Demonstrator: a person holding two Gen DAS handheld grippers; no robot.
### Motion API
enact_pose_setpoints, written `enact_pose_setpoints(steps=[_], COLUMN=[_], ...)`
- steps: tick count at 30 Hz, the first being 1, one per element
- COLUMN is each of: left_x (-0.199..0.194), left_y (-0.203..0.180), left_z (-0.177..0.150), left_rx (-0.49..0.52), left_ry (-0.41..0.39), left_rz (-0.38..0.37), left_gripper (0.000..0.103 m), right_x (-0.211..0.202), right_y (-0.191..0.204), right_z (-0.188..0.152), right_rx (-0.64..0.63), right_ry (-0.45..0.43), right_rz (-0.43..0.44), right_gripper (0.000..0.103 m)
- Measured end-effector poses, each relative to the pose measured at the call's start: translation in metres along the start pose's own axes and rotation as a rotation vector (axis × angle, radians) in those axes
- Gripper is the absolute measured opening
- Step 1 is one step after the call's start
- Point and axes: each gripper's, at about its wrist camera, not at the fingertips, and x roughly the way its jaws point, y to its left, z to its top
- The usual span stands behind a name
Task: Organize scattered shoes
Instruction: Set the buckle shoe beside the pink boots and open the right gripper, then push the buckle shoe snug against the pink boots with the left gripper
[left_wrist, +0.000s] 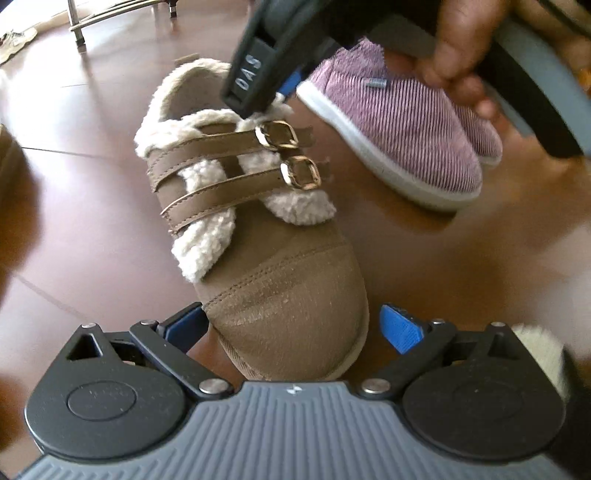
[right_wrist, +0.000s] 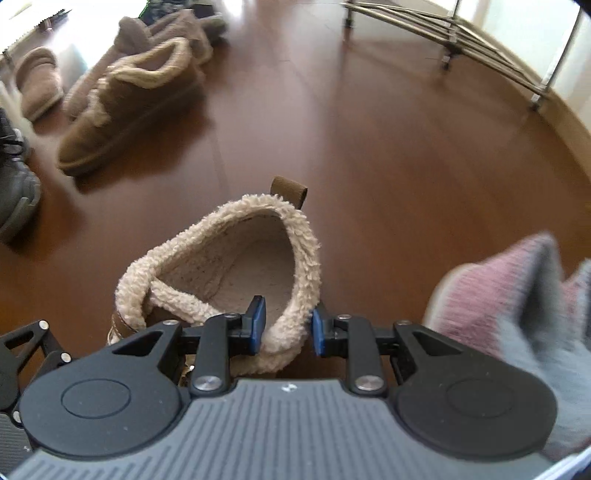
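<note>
A brown suede shoe (left_wrist: 280, 273) with cream fleece lining and two buckled straps stands on the reddish-brown floor. Its toe lies between the spread fingers of my left gripper (left_wrist: 293, 326), which is open; the left pad is near the toe's side and the right pad stands clear. My right gripper (left_wrist: 273, 99) comes down from above onto the fleece collar beside the upper buckle, with a hand on its handle. In the right wrist view my right gripper (right_wrist: 288, 326) is shut on the collar of the shoe (right_wrist: 221, 258), one blue pad inside the opening and one outside.
A pair of pink corduroy slippers (left_wrist: 399, 125) lies just right of the shoe, seen blurred as a pink slipper (right_wrist: 509, 288). A matching brown shoe (right_wrist: 129, 107), tan slippers (right_wrist: 37, 81) and a dark sneaker (right_wrist: 14, 184) lie far left. A metal rack (right_wrist: 461, 40) stands at the back right.
</note>
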Motion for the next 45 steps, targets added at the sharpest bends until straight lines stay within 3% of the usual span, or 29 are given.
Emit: enact_pose_setpoints(steps=[2, 6, 10, 15, 17, 20, 24, 28, 34, 40, 45], left_x=[0.003, 0.008, -0.010, -0.026, -0.027, -0.022, -0.020, -0.012, -0.011, -0.030, -0.028], left_y=[-0.003, -0.008, -0.007, -0.021, -0.025, -0.032, -0.034, -0.030, -0.017, 0.022, 0.035], left_z=[0.005, 0.014, 0.000, -0.026, -0.031, -0.031, -0.029, -0.025, -0.012, -0.001, 0.008], left_rx=[-0.013, -0.005, 0.104, 0.273, 0.300, 0.328, 0.353, 0.343, 0.285, 0.205, 0.135], left_ry=[-0.008, -0.013, 0.001, 0.034, 0.028, 0.040, 0.034, 0.038, 0.014, -0.018, -0.023], left_rz=[-0.014, -0.007, 0.031, 0.049, 0.040, 0.027, 0.021, 0.039, 0.049, 0.069, 0.026], left_gripper=[0.100, 0.100, 0.100, 0.098, 0.096, 0.082, 0.081, 0.081, 0.081, 0.082, 0.075], right_x=[-0.001, -0.018, -0.051, -0.075, -0.070, -0.052, -0.040, -0.038, -0.034, -0.040, -0.043], right_y=[-0.009, -0.022, -0.023, -0.005, 0.002, 0.004, 0.004, 0.000, -0.009, -0.018, -0.022], right_z=[-0.001, -0.005, -0.021, -0.056, -0.067, -0.077, -0.081, -0.084, -0.085, -0.091, -0.094], right_rx=[0.006, 0.049, 0.066, 0.088, 0.103, 0.156, 0.176, 0.204, 0.233, 0.272, 0.298], right_ry=[-0.005, -0.117, -0.172, -0.122, -0.092, -0.038, -0.035, -0.044, -0.055, -0.065, -0.071], right_rz=[-0.024, -0.072, -0.064, 0.059, 0.099, 0.156, 0.183, 0.171, 0.175, 0.186, 0.192], right_gripper=[0.022, 0.034, 0.034, 0.019, 0.019, 0.018, 0.015, 0.007, 0.007, 0.018, 0.019])
